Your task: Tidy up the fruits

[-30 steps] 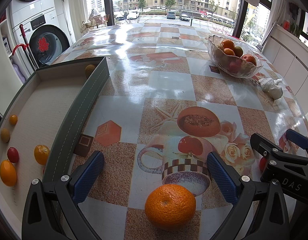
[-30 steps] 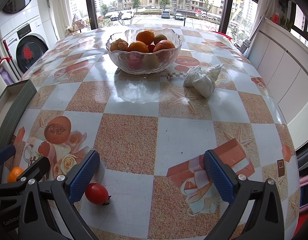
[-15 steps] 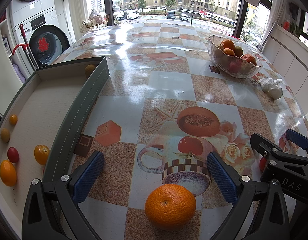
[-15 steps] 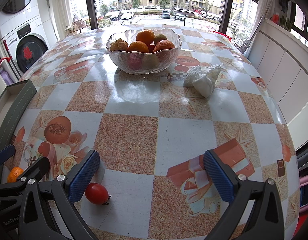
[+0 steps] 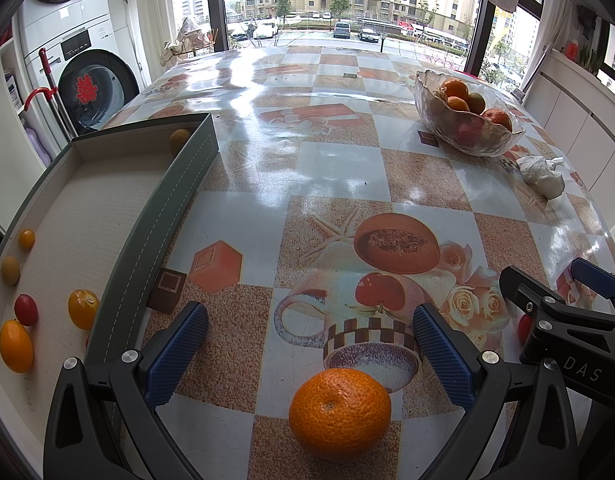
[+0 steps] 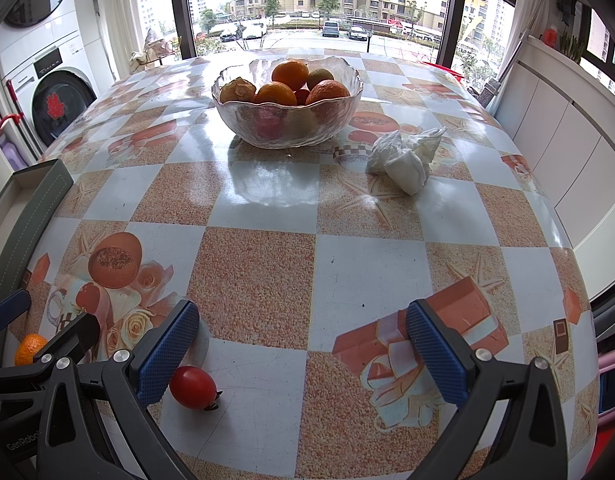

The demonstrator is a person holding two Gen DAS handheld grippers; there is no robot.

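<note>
Tray fruit: left view only

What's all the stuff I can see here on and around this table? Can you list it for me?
Table: one, checked orange and white cloth with printed pictures.
Glass bowl: one, clear, far middle of the table, heaped with orange and greenish fruit.
Crumpled tissue: one, white, just right of the bowl.
Orange: one, orange, on the cloth between the left tool's fingers.
Cherry tomato: one, red, on the cloth beside the right tool's left finger.
Tray: one, grey-green rim, pale floor, at the table's left edge.
Small fruits in the tray: at least six, orange, yellow and red.
Washing machine: one, white, far left.
Left tool: black with blue pads, open.
Right tool: same, open.
</note>
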